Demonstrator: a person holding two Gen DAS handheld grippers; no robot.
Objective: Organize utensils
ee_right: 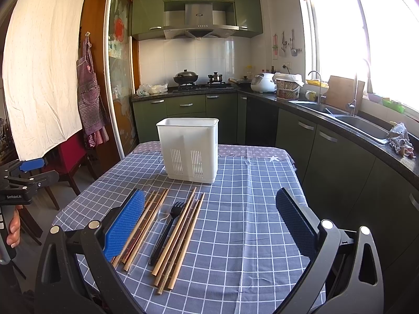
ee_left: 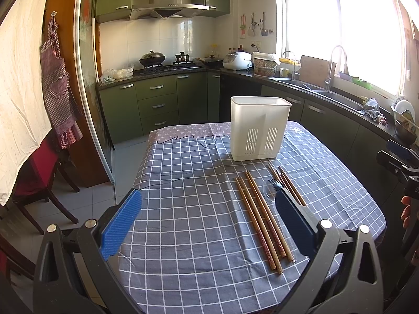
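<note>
Both the left gripper [ee_left: 208,219] and right gripper [ee_right: 209,221] hang wide apart and empty; chopsticks [ee_right: 180,238] lie between the right jaws, the holder [ee_right: 189,149] ahead; lower, pinch one mid-length.

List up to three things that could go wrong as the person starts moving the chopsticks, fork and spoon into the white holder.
1. The chopsticks lie packed side by side, so the fingers may pinch several or scatter them.
2. The clear spoon is hard to see beside the black fork and could be missed.
3. The tall white holder might tip if bumped.
</note>
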